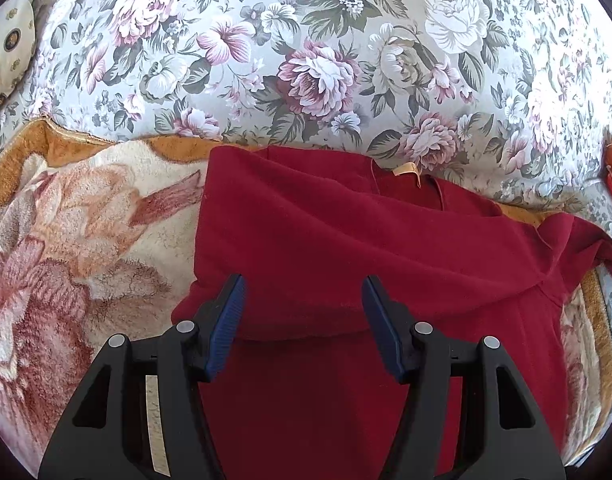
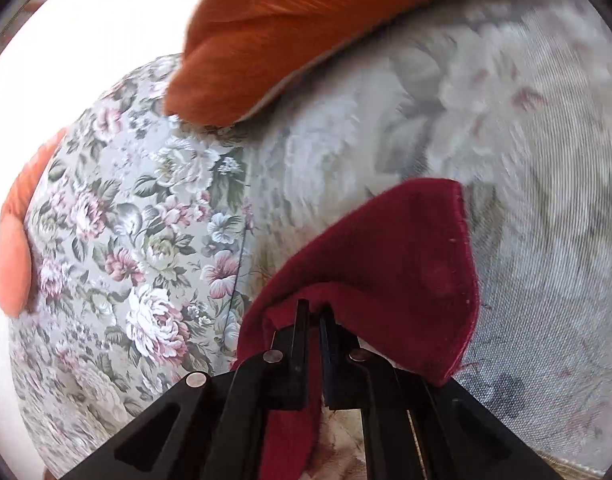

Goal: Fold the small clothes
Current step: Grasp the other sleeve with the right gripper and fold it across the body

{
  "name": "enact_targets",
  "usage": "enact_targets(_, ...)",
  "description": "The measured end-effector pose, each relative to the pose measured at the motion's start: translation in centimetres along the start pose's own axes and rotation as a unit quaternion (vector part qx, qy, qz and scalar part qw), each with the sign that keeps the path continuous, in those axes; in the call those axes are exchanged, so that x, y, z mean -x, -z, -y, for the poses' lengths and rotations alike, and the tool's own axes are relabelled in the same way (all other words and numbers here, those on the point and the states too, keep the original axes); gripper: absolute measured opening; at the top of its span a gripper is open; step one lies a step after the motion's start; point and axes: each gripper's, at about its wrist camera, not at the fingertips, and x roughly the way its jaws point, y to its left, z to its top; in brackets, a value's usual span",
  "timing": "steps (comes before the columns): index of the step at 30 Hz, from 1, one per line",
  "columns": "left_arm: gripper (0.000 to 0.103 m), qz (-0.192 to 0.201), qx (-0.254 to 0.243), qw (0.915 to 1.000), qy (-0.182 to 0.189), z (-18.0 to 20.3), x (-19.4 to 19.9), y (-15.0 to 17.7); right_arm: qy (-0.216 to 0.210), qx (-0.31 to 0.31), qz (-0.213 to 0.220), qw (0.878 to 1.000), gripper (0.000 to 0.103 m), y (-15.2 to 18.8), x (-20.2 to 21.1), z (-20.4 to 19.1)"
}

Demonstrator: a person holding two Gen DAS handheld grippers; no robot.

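Garment (image 1: 346, 240): soft, limp red knit; pinch hems, beside its yellow label (image 1: 408, 169).
Left gripper (image 1: 302, 300): you hold it wide apart, empty.
Right gripper (image 2: 312, 312): you've clamped a sleeve edge.

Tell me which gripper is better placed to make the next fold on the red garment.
Right, probably. The right gripper is already shut on a lifted flap of the red garment, ready to carry it over. The left gripper hangs open above the garment, gripping nothing.

No readable text anywhere. Small tan neck label (image 1: 409, 169) on the dark red garment (image 1: 346, 248), upper centre of the left wrist view, too small to read.
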Motion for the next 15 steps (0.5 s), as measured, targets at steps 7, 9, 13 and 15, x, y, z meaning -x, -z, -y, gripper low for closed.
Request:
enact_targets(7, 0.060, 0.005, 0.030, 0.9995, 0.007, -1.4, 0.5, -0.6, -0.120, 0.231, -0.028, 0.965, 0.004, 3.5, 3.5, -12.1)
enact_targets(9, 0.060, 0.005, 0.042, 0.9991, 0.010, -2.1, 0.6, -0.8, -0.166, 0.283, -0.070, 0.942, 0.004, 6.2, 3.9, -15.6)
enact_targets(13, 0.060, 0.009, 0.064, 0.9977, 0.022, -3.1, 0.8, -1.0, -0.215, 0.391, -0.138, 0.884, 0.004, 14.5, 3.8, -21.6)
enact_targets(15, 0.060, 0.008, 0.079, 0.9963, 0.031, -3.7, 0.8, -1.1, -0.231, 0.418, -0.163, 0.863, 0.004, 19.2, 2.6, -23.5)
